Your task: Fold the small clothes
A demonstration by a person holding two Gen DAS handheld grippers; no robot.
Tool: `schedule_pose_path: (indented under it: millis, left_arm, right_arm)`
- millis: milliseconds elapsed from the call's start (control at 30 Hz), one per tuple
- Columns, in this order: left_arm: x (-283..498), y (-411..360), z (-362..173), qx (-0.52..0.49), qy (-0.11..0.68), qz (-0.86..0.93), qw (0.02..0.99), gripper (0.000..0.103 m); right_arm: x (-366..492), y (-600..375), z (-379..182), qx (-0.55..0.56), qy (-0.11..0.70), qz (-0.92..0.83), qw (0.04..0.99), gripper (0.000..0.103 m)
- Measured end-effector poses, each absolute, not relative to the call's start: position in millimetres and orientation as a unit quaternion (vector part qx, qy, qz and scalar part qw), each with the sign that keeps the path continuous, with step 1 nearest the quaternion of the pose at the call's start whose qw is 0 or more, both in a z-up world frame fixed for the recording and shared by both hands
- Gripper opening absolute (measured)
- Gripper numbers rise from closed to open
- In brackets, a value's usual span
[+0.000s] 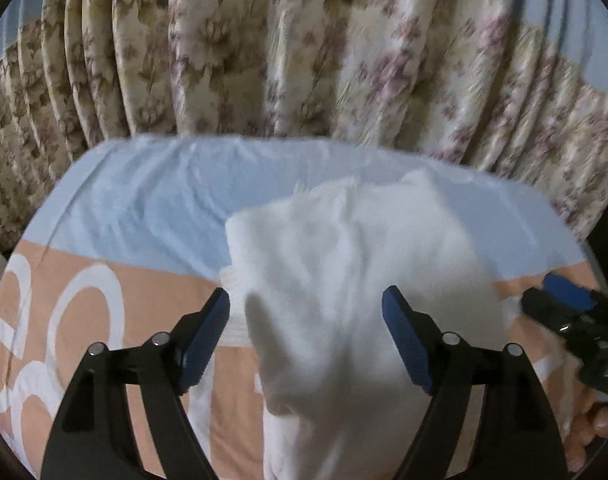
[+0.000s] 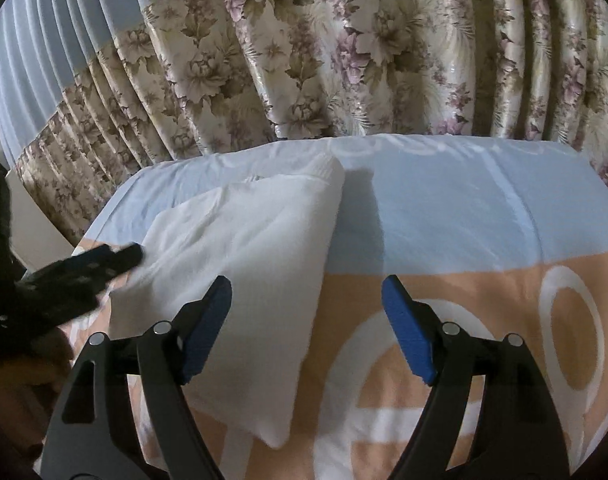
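Floral pleated curtains (image 2: pixel 323 52) hang behind a bed with a blue-and-peach sheet (image 2: pixel 463 216). Both the left tongs (image 1: pixel 305 312) and right tongs (image 2: pixel 305 300) are spread wide, gripping nothing. White folded fabric garment (image 1: pixel 343 280) lies under the left tongs, left of the right ones.

White folded garment (image 2: pixel 244 264) on peach-and-blue bedsheet (image 2: pixel 443 216), right gripper (image 2: pixel 305 312) spread wide, floral curtain (image 2: pixel 323 52) behind

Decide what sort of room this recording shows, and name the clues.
Probably a bedroom at home: a white garment lies on a bed sheet of light blue and peach with white rings, and floral pleated curtains hang right behind it.
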State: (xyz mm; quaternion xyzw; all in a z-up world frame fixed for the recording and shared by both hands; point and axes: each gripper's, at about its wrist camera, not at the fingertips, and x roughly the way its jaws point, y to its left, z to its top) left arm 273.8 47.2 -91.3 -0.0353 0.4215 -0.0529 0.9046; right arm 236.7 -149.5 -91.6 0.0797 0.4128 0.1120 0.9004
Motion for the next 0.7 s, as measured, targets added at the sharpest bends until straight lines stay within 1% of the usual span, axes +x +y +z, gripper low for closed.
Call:
schedule_pose_path:
  millis: [33,100,133,167,300,433,600,700]
  left_arm:
    - [277,51,-103,-0.03,0.433,-0.041,0.9,0.079]
    - [281,59,-119,-0.038,0.448,-0.038,0.893,0.083]
    - [279,62,-123,-0.044,0.447,-0.036,0.893,0.09]
    - [278,66,-126,-0.048,0.443,-0.034,0.895,0.093]
    - [280,77,-136,-0.072,0.439,-0.042,0.895,0.102]
    - [281,81,-144,-0.096,0.439,-0.053,0.892,0.102]
    - [283,83,-146,-0.114,0.445,-0.067,0.886,0.102]
    - [283,83,-146,-0.114,0.447,-0.073,0.884,0.102]
  right_arm:
    - [241,-146,-95,0.077,0.415,0.113,0.899,0.079]
    - [249,-143,-103,0.075,0.421,0.112,0.897,0.079]
    - [254,-141,-110,0.075,0.427,0.109,0.895,0.08]
    - [257,-140,-114,0.074,0.432,0.104,0.893,0.081]
    - [268,-143,-134,0.087,0.445,0.095,0.886,0.081]
    - [275,-145,-142,0.101,0.45,0.098,0.882,0.084]
    - [282,-147,-151,0.111,0.462,0.106,0.873,0.084]
    - [285,-146,-155,0.119,0.467,0.12,0.868,0.08]
